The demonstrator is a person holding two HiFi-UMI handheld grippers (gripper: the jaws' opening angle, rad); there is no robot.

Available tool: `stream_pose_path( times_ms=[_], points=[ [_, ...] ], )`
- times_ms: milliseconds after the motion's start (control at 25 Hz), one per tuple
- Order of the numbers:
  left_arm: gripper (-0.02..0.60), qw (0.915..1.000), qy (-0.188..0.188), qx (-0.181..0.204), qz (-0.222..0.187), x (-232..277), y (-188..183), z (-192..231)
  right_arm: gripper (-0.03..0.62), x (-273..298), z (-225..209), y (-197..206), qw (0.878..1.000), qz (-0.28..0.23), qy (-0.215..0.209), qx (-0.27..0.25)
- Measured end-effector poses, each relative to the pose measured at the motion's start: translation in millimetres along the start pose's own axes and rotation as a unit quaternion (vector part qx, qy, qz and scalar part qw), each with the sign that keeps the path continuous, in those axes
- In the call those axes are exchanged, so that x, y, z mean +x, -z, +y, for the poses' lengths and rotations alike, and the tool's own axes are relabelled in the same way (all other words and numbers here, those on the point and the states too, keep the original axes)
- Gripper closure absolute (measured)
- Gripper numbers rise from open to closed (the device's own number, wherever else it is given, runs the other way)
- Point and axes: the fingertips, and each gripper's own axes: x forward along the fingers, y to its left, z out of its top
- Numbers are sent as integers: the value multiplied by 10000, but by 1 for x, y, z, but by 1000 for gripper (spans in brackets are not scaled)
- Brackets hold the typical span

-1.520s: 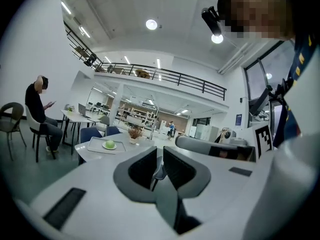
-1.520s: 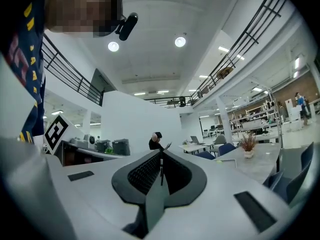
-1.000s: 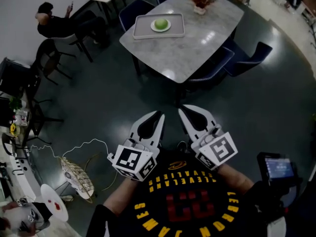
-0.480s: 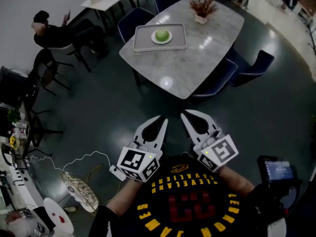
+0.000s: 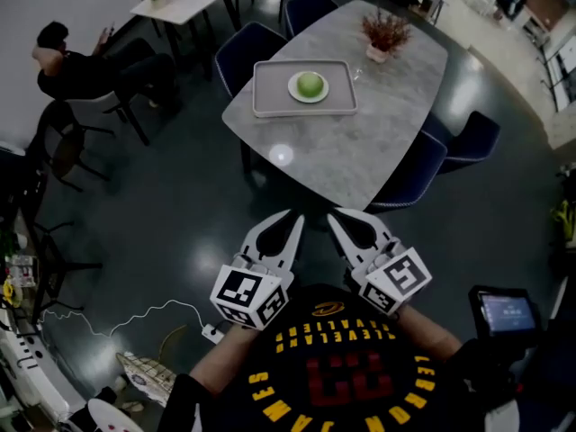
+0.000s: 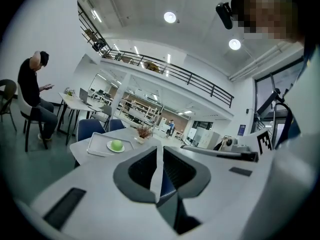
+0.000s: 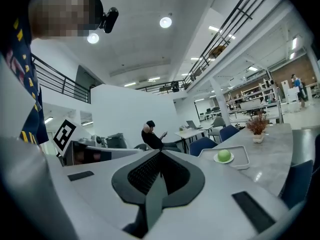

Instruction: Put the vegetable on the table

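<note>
Seen from overhead: a big hall with a dark glossy floor (image 5: pixel 180 205) and a pale stone-look desk (image 5: pixel 360 142) ahead. On the desk, a grey tray (image 5: pixel 270 104); on the tray, a white plate (image 5: pixel 293 92); on the plate, a round green vegetable (image 5: pixel 310 84). Near the desk's far end, a small potted plant (image 5: pixel 385 32). Blue chairs (image 5: pixel 409 174) tucked in round the desk.

Low in frame, left tongs (image 5: pixel 288 218) and right tongs (image 5: pixel 338 216), side by side close to the body, well apart from the desk. Both pairs pressed together tip to tip, with nothing between, as shown in each gripper view. Vegetable untouched and not yet on the bare desk; approach judged the step in hand.

Possible trouble:
- Round and smooth-looking, so liable to roll or squirt out if pinched off-centre or too hard.
- Liable also to drag the light plate along.
- Could roll toward a desk edge once set down.
- Tongs to be opened before contact, or else a push and no grasp.
- Loose white cable (image 5: pixel 166 304) on the floor at lower left, a trip risk only if stepped toward.

Writing: yellow letters on the black shirt (image 5: pixel 333 367), upside down, apparently "CLEVELAND" over a red "23". Black-and-white square markers (image 5: pixel 241 291) on each gripper cube, no words. Small lit screen (image 5: pixel 506 308) at right, too small to read.
</note>
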Motion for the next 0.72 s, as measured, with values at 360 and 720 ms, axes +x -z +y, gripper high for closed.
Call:
stream_pose_path(
  times_ms=[360, 720],
  points=[
    [540, 9993, 226, -286, -59, 5, -27, 74, 588, 73, -2, -14, 9989, 102, 405, -197],
    [540, 9985, 139, -538, 20, 7, -32, 112, 588, 108, -14, -16, 9987, 109, 497, 45]
  ],
)
